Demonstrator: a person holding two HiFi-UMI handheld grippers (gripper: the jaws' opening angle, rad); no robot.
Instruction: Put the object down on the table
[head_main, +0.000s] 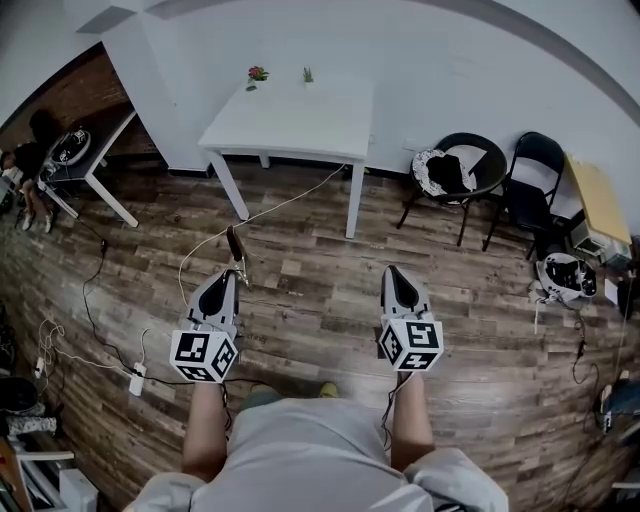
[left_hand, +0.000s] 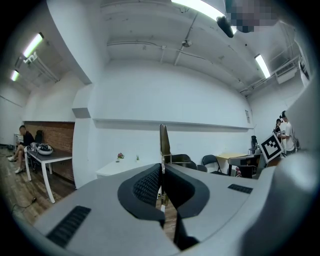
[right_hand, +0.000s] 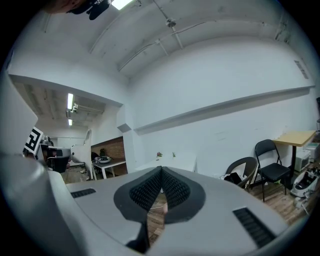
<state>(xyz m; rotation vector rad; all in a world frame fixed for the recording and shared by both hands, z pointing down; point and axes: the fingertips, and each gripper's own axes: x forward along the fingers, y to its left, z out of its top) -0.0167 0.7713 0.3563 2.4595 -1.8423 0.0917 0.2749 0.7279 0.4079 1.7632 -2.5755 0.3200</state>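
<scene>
Clearly the slim brown object (head_main: 235, 243) is not yet down. It is a thin strip or handle whose exact kind cannot be made out, and it juts forward from the left claw (head_main: 232, 271), which is pressed shut on its near end. In the left gripper view the object (left_hand: 163, 141) stands upright above the closed pads of the left claw (left_hand: 162, 171).

At three o'clock from it in the head view, well apart, the right claw (head_main: 393, 272) is held level. Its jaws are pressed together with nothing between them, as the right gripper view shows (right_hand: 161, 176).

Both hang over the wooden floor (head_main: 320, 300), where a white cable (head_main: 285, 207) trails. The white desk (head_main: 300, 125) stands at twelve o'clock, well apart from the object. It carries a pink flower (head_main: 257, 73) and a green sprig (head_main: 307, 75) along its far edge. Folding chairs (head_main: 530, 185) sit at two o'clock.

The step in hand looks like the carry toward the desk. The next move probably calls for closing that gap, lowering the object onto the bare near part of the desk, then spreading the left claw.
</scene>
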